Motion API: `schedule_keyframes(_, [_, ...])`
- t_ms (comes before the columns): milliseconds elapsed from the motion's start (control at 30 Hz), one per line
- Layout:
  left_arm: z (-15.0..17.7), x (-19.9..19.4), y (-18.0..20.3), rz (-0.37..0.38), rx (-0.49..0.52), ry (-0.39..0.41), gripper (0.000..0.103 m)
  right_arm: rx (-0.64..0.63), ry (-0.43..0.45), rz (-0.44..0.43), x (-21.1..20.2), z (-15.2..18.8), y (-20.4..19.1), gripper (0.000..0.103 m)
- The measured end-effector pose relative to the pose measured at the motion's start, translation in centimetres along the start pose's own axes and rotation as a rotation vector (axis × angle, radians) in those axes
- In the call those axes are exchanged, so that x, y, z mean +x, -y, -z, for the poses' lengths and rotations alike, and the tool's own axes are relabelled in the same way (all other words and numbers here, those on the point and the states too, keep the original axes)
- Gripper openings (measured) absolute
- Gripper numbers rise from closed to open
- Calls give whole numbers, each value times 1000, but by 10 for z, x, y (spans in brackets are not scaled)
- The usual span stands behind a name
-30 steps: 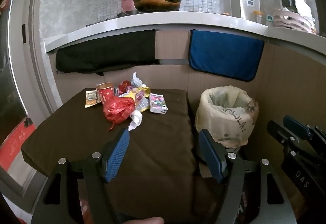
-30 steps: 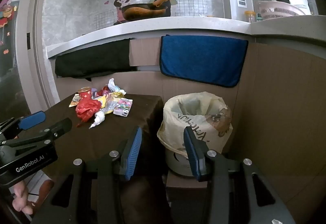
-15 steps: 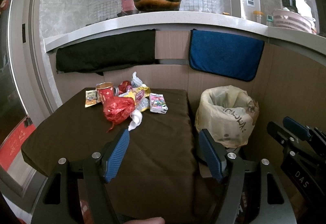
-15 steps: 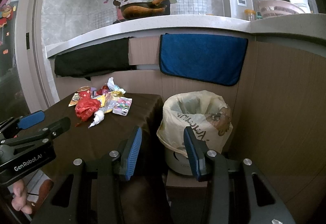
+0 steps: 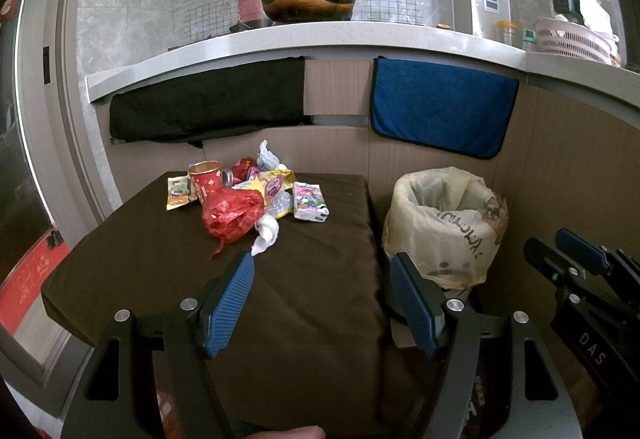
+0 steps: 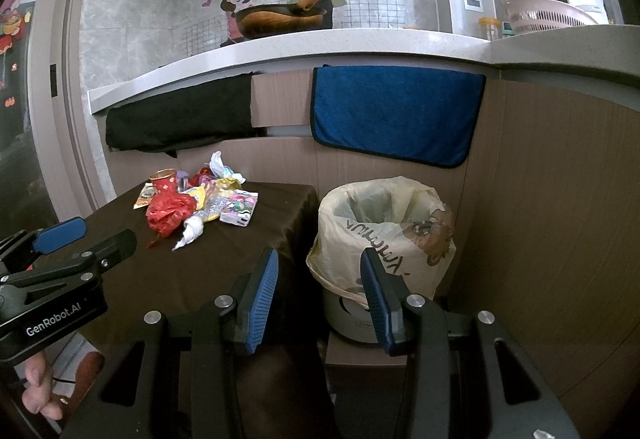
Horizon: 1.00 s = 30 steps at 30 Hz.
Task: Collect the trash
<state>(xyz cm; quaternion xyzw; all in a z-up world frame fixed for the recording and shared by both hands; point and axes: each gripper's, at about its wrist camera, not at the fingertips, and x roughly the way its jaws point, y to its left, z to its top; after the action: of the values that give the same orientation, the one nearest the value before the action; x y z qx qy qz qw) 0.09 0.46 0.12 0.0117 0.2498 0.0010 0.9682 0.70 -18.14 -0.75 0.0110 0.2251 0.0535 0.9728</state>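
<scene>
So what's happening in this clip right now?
A person holds two grippers over a brown-covered table, both open and empty. The left gripper faces a trash pile: red crumpled bag, paper cup, wrappers, tissue. The right gripper points toward the lined bin beside the table. Nothing is picked up yet.

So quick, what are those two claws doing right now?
Left gripper: open, holding nothing.
Right gripper: open, holding nothing.
</scene>
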Motion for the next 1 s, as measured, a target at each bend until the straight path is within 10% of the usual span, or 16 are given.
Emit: schedule_keyframes(1000, [2, 4, 1, 1, -3, -11, 71, 1, -4, 1, 6, 1, 1, 40])
